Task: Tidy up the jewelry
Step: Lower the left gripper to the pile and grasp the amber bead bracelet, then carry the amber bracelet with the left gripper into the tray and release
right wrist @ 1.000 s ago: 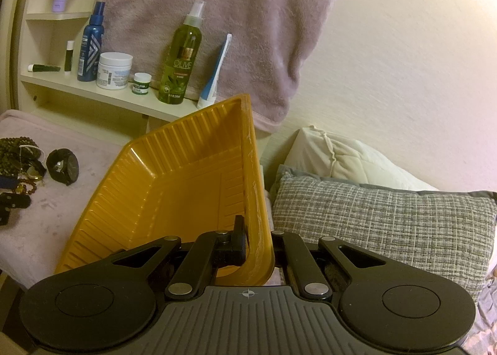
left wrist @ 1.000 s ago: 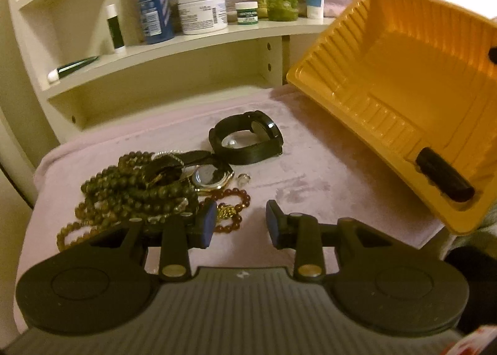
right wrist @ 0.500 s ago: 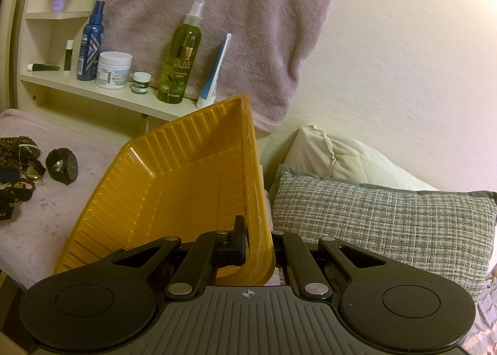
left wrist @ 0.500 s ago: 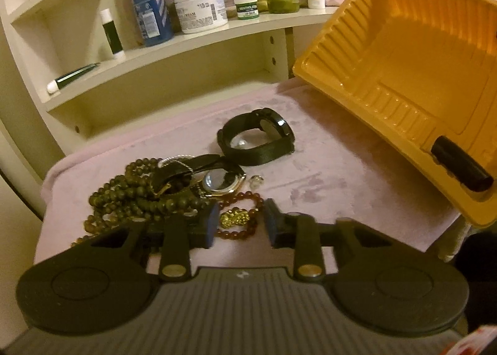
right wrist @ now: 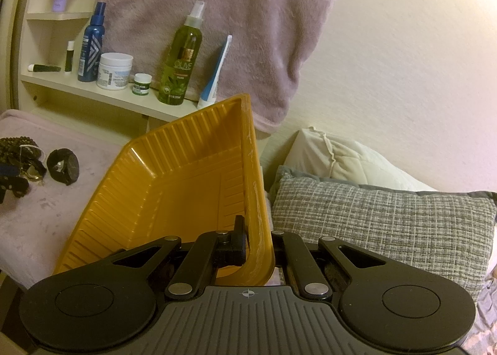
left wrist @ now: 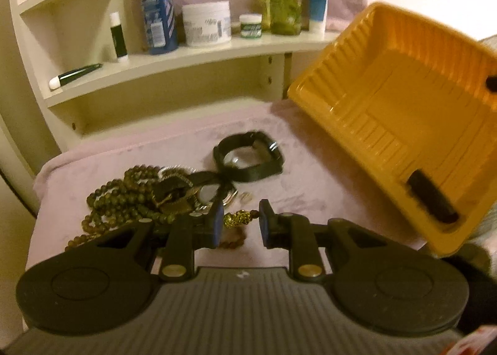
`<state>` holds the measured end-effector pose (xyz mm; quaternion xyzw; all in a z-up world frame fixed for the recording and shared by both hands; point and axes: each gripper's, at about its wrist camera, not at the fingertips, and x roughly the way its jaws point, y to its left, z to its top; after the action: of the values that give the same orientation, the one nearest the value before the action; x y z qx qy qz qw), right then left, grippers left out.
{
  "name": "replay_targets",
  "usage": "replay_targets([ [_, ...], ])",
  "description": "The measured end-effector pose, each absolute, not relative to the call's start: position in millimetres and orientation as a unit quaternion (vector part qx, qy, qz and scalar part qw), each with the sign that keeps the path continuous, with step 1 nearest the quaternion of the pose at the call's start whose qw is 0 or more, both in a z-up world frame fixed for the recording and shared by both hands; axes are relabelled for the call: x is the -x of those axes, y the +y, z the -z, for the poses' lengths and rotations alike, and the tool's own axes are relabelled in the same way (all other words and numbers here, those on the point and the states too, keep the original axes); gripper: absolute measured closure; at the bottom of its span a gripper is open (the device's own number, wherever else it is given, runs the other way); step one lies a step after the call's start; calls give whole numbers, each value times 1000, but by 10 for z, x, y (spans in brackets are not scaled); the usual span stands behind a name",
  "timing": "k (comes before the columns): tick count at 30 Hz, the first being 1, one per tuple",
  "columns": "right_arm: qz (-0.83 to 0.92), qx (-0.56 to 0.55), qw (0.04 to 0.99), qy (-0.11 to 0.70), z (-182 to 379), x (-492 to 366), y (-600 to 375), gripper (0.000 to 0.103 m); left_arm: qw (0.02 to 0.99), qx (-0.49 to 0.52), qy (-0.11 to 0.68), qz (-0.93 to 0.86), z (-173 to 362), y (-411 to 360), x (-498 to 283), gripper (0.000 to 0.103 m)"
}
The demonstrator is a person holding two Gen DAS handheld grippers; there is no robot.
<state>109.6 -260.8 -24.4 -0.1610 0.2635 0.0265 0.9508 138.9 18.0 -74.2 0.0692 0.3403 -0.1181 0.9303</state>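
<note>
At frame centre, left wrist view: left gripper (left wrist: 239,224) fingers spread apart, gold charm bracelet (left wrist: 237,219) between them, not clamped. Upper left of it: green bead necklace (left wrist: 124,196) heaped with watch (left wrist: 208,193) on pink-covered tabletop (left wrist: 310,181). Black band (left wrist: 248,161) just beyond, centre frame. Right side: yellow tray (left wrist: 403,125) tilted, lifted. Right wrist view: right gripper (right wrist: 259,243) fingers clamped on yellow tray rim, lower centre.
</note>
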Motion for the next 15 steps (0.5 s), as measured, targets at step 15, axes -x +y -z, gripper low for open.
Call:
replay_targets([
  [15,-26,161,951,263,243,-1093,-2607,99,938,-44,299,172,296,-83,-1502,82],
])
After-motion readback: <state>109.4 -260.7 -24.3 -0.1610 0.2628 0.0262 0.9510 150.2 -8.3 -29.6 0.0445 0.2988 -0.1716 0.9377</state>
